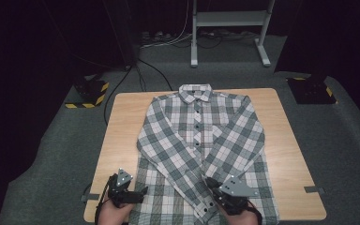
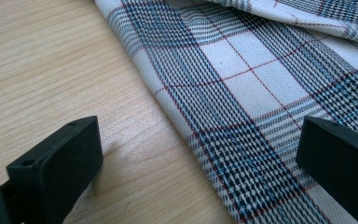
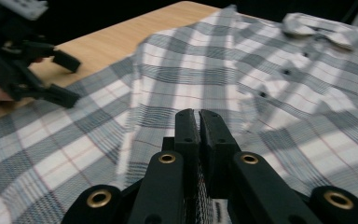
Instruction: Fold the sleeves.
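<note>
At the near edge of the light wooden tabletop (image 1: 122, 117), the left hand-held gripper (image 1: 138, 193) is held low with its jaws wide apart, one over bare wood and the other over the hem corner of the grey, white and black plaid button-up shirt (image 1: 199, 136); nothing is pinched between them. Just to the right of it, the right hand-held gripper (image 1: 211, 183) is seen with its jaws pressed together, and in the right gripper view a strip of checked cloth appears to be caught between the pads, most likely the cuff end of a sleeve, though the exact part cannot be told. Farther in, the shirt is laid face up and buttoned, spread flat along the middle of the tabletop, with both long sleeves already drawn inward so that they cross over the lower front. At the far end, the collar (image 1: 195, 92) is left lying open and flat near the table's back edge. By this reading, the folding is judged to be at an early stage: the sleeves are brought in, while the sides and the body are not yet folded.
</note>
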`<state>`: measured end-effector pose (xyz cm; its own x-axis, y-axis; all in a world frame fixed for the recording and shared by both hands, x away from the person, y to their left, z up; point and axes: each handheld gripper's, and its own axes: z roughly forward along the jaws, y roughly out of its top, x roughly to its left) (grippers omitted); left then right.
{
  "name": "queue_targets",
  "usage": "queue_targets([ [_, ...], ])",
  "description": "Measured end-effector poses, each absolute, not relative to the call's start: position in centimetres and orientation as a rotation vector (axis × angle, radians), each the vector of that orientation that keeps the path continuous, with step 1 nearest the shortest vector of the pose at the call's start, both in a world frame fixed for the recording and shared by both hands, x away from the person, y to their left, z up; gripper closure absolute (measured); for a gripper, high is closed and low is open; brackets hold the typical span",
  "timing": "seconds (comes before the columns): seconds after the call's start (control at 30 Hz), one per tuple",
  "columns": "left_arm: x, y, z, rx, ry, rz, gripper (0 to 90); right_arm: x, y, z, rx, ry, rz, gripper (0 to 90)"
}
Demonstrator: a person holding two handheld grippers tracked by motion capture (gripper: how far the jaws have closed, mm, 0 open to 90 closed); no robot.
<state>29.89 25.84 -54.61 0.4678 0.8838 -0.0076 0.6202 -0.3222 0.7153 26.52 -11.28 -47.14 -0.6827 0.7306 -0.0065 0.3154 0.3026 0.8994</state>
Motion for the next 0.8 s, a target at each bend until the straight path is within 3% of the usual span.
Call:
queue_targets([
  [0.4,29.9,25.8,-54.6,2.06,1.244,0.515,0.5,26.2,-7.5,-47.6,0.837,2.254,1.364,84.8],
  [0.8,29.9,25.8,-54.6,2.061,1.243,0.516,0.4,26.8,-7.7,-48.2,0.864,2.272,1.373,70.9],
])
